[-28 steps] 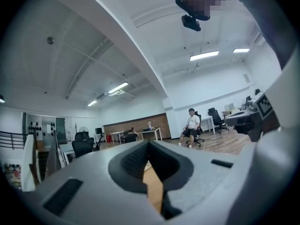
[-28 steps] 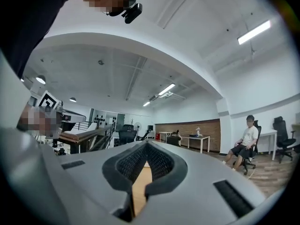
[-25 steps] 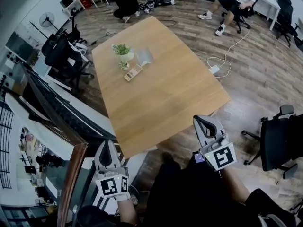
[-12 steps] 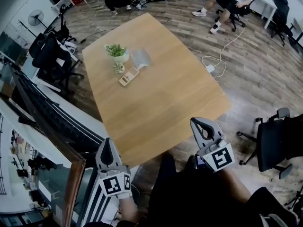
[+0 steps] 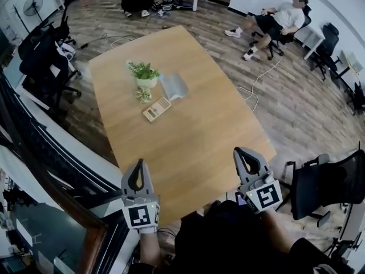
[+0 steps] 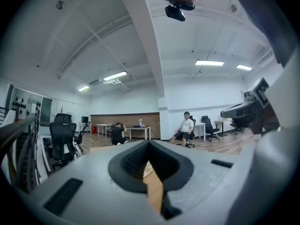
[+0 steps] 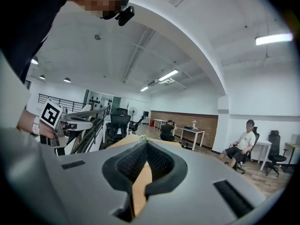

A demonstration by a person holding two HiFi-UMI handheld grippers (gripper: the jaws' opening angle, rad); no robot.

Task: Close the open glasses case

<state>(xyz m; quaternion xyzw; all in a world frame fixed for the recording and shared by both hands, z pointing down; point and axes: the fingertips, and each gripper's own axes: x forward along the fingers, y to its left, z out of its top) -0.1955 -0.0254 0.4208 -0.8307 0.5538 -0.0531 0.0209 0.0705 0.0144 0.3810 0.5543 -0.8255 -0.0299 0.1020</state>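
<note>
- At the near edge of the wooden table [image 5: 199,130] I hold both grippers: the left gripper [image 5: 137,174] by the near left corner and the right gripper [image 5: 246,160] by the near right corner. Each points across the top toward the far end.
- Both pairs of jaws are pressed together with nothing between them. Each gripper view shows the dark pads meeting at the tips. I judge this suits the job, since closed tips can push a lid down without a grasp.
- The glasses case [image 5: 173,86], grey and lying open, sits in the far half of the table, roughly midway between the long edges. It is well apart from both grippers, so I judge the closing has not begun and a reach comes first.
- A potted plant [image 5: 145,73] stands just beside the case, toward the left long edge.
- A small green-and-white object [image 5: 142,95] sits near the pot's foot.
- A flat beige slab with keys [image 5: 157,108] lies on the case's near side.
- These things crowd the case's left and near sides, so its right side looks the freer approach.
- The case is small in the head view. I cannot tell which side carries the hinge, or whether glasses lie inside.
- In both gripper views the gripper's own grey body blocks the tabletop. Only a sliver of wood shows below the pads, and I cannot pick out the case there.
</note>
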